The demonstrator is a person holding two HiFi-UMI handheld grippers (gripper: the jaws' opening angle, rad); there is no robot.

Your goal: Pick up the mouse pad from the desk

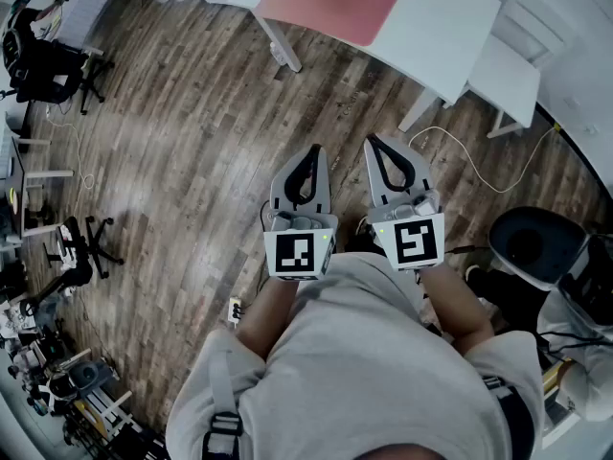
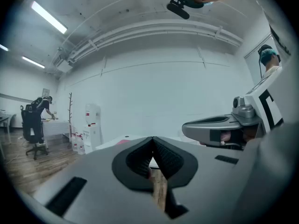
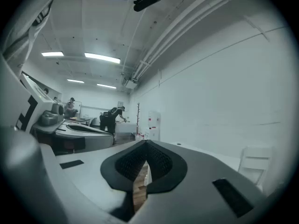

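Note:
In the head view a pink mouse pad (image 1: 337,1) lies flat on a white desk (image 1: 436,32) at the top. My left gripper (image 1: 317,149) and right gripper (image 1: 371,141) are held side by side over the wooden floor, short of the desk, both shut with nothing between their tips. In the left gripper view the jaws (image 2: 152,139) meet at the tips, and a strip of the pink mouse pad (image 2: 122,140) shows just beyond them. In the right gripper view the right gripper (image 3: 145,143) also has its tips together, with the white desk (image 3: 233,161) ahead.
A white chair (image 1: 508,65) stands at the desk's right end, and a white cable (image 1: 460,147) runs across the floor below it. A black stool (image 1: 529,242) sits at the right. Office chairs (image 1: 43,65) and clutter line the left side. A water dispenser (image 2: 92,125) stands by the far wall.

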